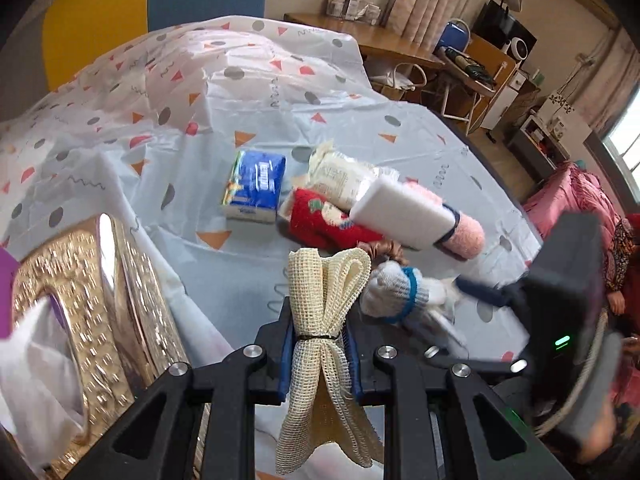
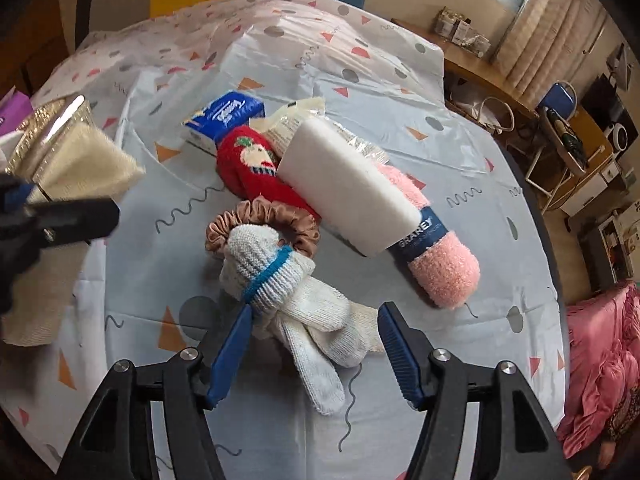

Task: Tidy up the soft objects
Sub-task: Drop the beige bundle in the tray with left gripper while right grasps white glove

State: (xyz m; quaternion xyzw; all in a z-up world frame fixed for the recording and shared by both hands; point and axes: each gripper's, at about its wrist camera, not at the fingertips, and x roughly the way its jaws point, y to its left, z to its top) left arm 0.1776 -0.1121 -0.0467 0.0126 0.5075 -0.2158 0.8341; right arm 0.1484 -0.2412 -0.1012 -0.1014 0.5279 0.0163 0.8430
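Note:
My left gripper is shut on a rolled cream mesh cloth tied with a black band, and holds it above the table. My right gripper stands open over a pair of white knitted gloves bound by a blue band; the glove fingers lie between the blue pads, and the right pad is clear of them. Behind the gloves lie a brown scrunchie, a red fuzzy sock, a white sponge block and a pink fuzzy sock under it.
A blue tissue pack and a clear pack of cream cloth lie at the back of the pile. A gold tissue box stands at the left. The patterned tablecloth drops off at the right toward pink fabric.

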